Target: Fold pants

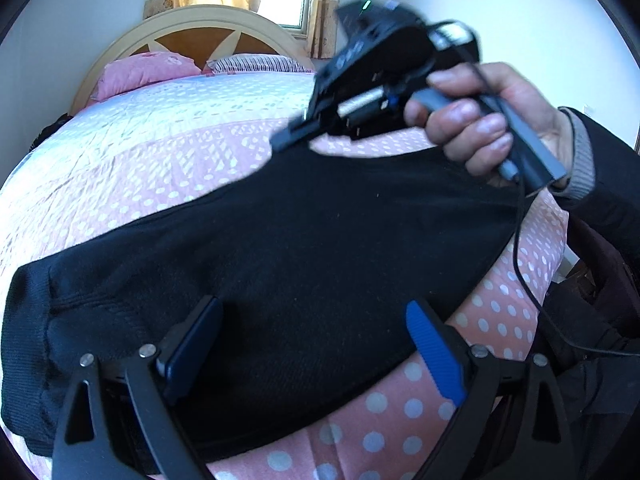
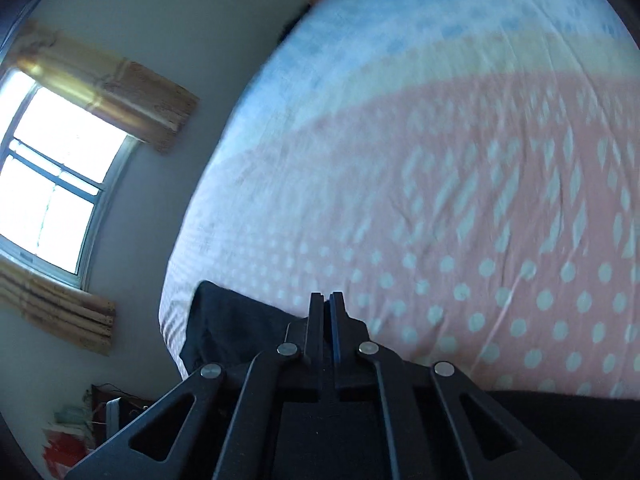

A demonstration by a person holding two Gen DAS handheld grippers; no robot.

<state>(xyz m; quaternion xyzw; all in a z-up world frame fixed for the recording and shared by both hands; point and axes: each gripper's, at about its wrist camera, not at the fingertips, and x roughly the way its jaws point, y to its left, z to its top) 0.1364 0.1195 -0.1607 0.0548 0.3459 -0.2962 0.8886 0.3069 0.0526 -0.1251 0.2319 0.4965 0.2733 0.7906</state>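
The black pants (image 1: pixel 280 248) lie flat across the near end of the bed (image 1: pixel 120 168), on its pink polka-dot bedspread (image 1: pixel 400 420), running from 8 o'clock up toward 2 o'clock in the left wrist view. The left tongs (image 1: pixel 316 344) hang released just above the cloth, blue pads spread wide. The right tongs (image 2: pixel 329 304), gripped by a hand (image 1: pixel 492 120) at 2 o'clock, are clenched with nothing visible between the pads. A pink pillow (image 1: pixel 136 72) rests against the headboard (image 1: pixel 188 28) at 11 o'clock.
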